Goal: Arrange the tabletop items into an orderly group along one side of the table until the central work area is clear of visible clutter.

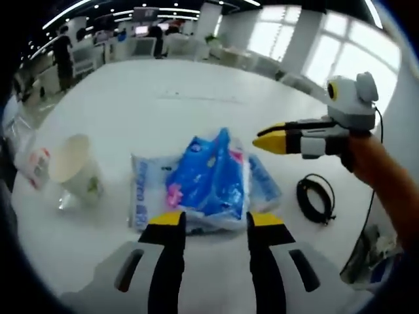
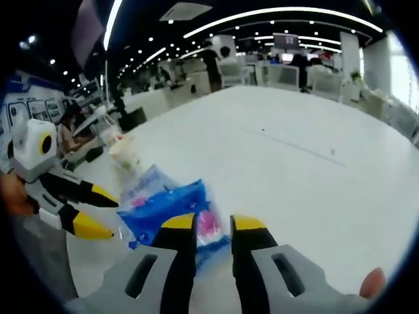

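- Left gripper (image 1: 216, 219): fingers spread wide, yellow-tipped, with nothing between them. Both tips sit at the near edge of the blue-and-white plastic pack (image 1: 203, 180), which lies flat on the white counter (image 1: 196, 98) just ahead of them; whether the tips touch the wrapper cannot be told.
- Right gripper (image 2: 213, 226): fingers at a narrow gap, tips over the near edge of the same pack (image 2: 167, 206). A pink-printed strip of wrapper shows in the gap; whether it is pinched cannot be told.
- In the left gripper view the right gripper (image 1: 275, 139) comes in from the right, its yellow tips close together and pointing at the pack's upper right corner, hovering just beside it; a bare forearm behind it.
- In the right gripper view the left gripper (image 2: 98, 209) enters from the left, fingers apart, just beside the pack's left edge.
- Paper cup (image 1: 75, 170) stands left of the left fingers, apart from the pack, mouth tilted toward the camera; inside looks pale, contents cannot be told. It also shows beyond the pack in the right gripper view (image 2: 124, 154).
- A small red-and-white container (image 1: 36, 167) lies just left of the cup; contents unclear.
- Coiled black cable (image 1: 316, 196) lies right of the pack, apart from it.
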